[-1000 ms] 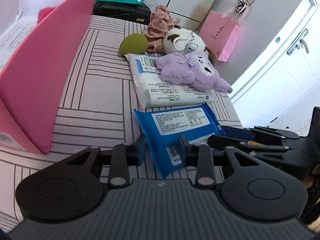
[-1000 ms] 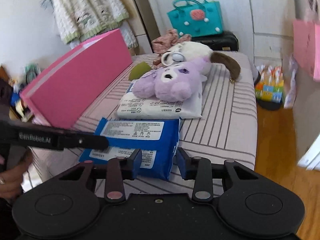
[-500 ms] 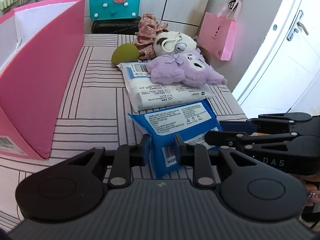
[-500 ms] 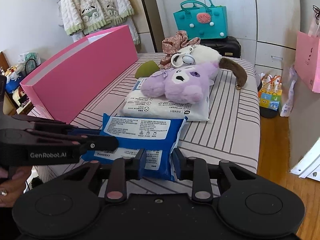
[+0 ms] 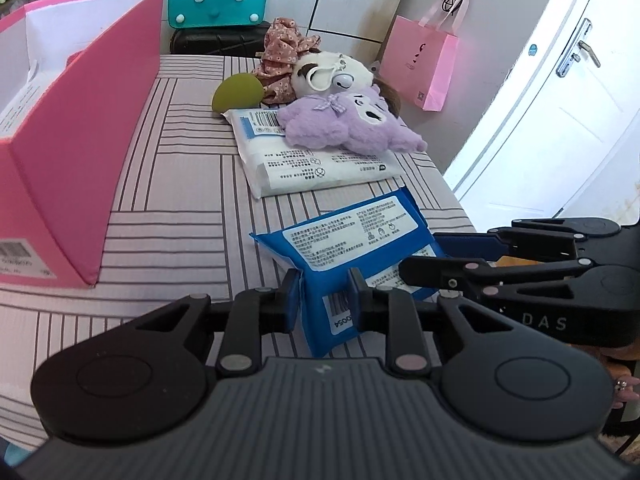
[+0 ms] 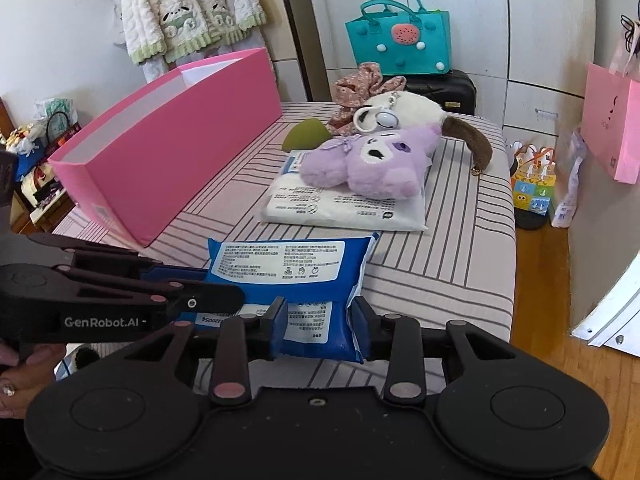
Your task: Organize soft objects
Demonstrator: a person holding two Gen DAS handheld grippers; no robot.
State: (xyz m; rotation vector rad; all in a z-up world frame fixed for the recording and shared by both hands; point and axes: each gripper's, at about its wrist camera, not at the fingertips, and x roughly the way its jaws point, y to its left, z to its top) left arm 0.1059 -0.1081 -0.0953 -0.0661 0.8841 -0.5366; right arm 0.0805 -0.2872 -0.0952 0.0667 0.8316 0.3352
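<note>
A blue wipes pack [image 5: 352,236] [image 6: 288,268] is raised a little above the striped tabletop [image 5: 180,200], held from two sides. My left gripper [image 5: 324,292] is shut on its near corner. My right gripper [image 6: 318,316] pinches the pack's other end, pads still pressing on it while the jaws are opening. Behind it lies a white wipes pack [image 5: 312,164] [image 6: 340,208] with a purple plush [image 5: 352,124] [image 6: 372,160] on top. An open pink box [image 5: 80,152] [image 6: 172,152] stands along the left.
A white plush dog [image 5: 332,76], a green soft piece [image 5: 238,92] and a floral fabric piece [image 5: 284,44] lie at the far end. A teal bag [image 6: 400,40] sits on a black case beyond. A pink paper bag [image 5: 424,64] hangs by the door. The table's right edge drops to wooden floor [image 6: 540,300].
The left jaws have closed tighter on the blue pack. The pack's near end has risen off the table and tilted, with both grippers lifting slightly.
</note>
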